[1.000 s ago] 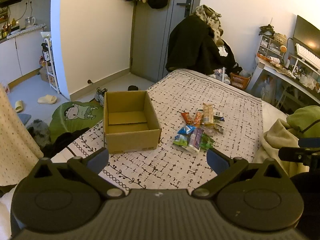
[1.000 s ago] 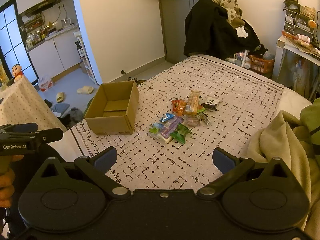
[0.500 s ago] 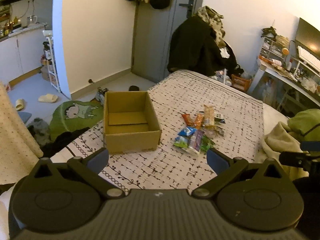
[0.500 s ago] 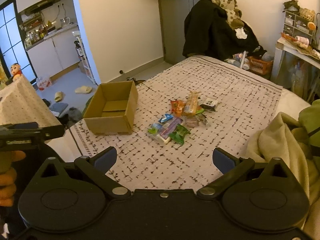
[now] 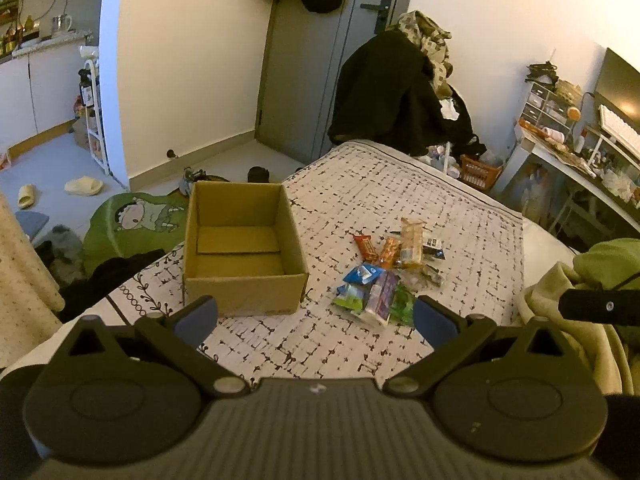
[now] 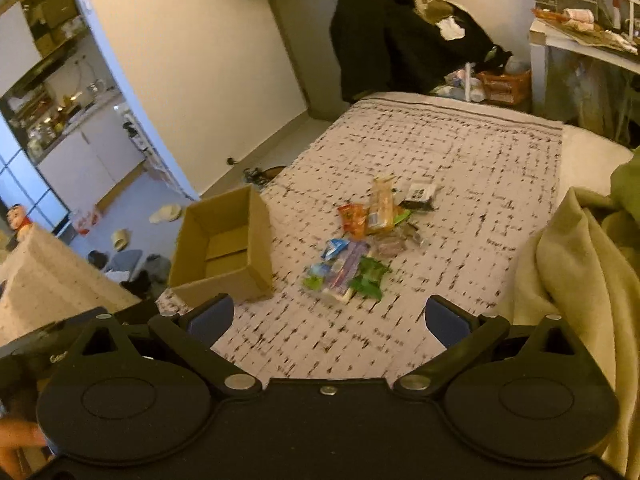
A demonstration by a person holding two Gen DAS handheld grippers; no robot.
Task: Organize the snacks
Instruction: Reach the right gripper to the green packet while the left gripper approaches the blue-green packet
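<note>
An open, empty cardboard box (image 5: pixel 244 252) (image 6: pixel 224 250) sits on the patterned bedspread (image 5: pixel 460 208). To its right lies a loose pile of snack packets (image 5: pixel 390 272) (image 6: pixel 360 240): red, orange, blue, purple and green wrappers. My left gripper (image 5: pixel 316 318) hovers open above the near edge of the bed, short of the box and the pile, with nothing between its fingers. The right gripper (image 6: pixel 328 316) is open too, nothing in it, near the bed's front edge, facing the pile.
A crumpled beige blanket (image 6: pixel 572 280) and a green cushion (image 5: pixel 612 260) lie at the right. A chair piled with dark clothes (image 5: pixel 396 92) stands past the bed. A cluttered desk (image 5: pixel 576 156) is far right. Slippers and a green mat (image 5: pixel 132 220) cover the floor on the left.
The right gripper has moved forward and tilted, so the pile and box look nearer and skewed. The left gripper has barely shifted. Both stay open.
</note>
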